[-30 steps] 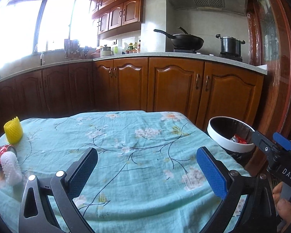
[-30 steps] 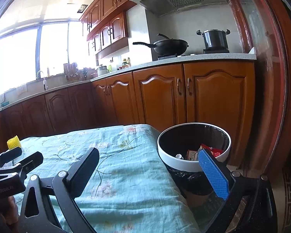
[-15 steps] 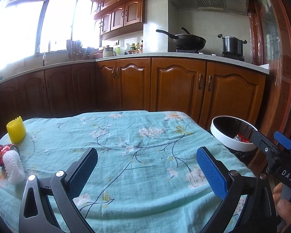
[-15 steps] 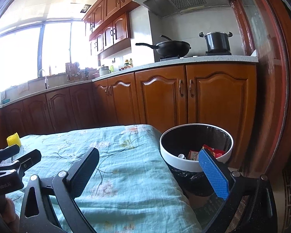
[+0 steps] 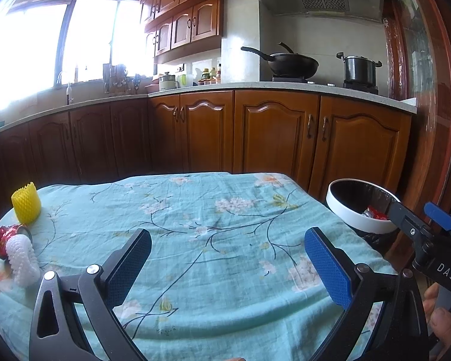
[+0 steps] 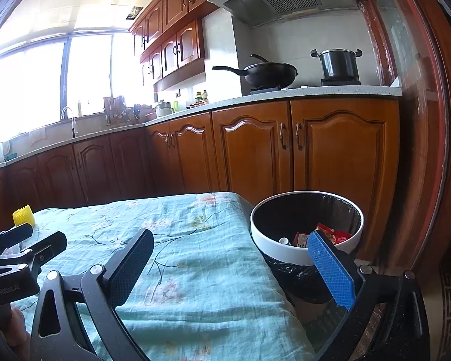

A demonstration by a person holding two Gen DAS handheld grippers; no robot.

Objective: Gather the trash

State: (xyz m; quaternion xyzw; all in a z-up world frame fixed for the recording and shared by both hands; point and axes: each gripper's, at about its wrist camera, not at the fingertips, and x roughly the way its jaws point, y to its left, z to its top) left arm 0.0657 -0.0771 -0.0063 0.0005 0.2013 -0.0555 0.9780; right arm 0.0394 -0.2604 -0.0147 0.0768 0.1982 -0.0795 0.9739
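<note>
On the left part of the table lie a yellow foam net (image 5: 26, 203), a white foam net (image 5: 21, 260) and a red crushed can (image 5: 8, 237) behind it. My left gripper (image 5: 227, 260) hovers open over the middle of the flowered tablecloth (image 5: 219, 210), holding nothing. A white-rimmed trash bin (image 6: 306, 227) with a black liner stands off the table's right edge, with red wrappers (image 6: 333, 234) inside. My right gripper (image 6: 230, 266) is open and empty near the table's right edge, its blue finger in front of the bin. The yellow foam net (image 6: 23, 215) shows far left there.
Wooden kitchen cabinets (image 5: 273, 132) run behind the table, with a wok (image 5: 291, 64) and a pot (image 5: 359, 69) on the stove. A wooden door frame (image 6: 418, 150) stands right of the bin. A hand (image 5: 442, 328) grips the right tool.
Both views have tilted up slightly, so the table and bin sit a little lower in frame. Both grippers stay open and nothing on the table has moved.
</note>
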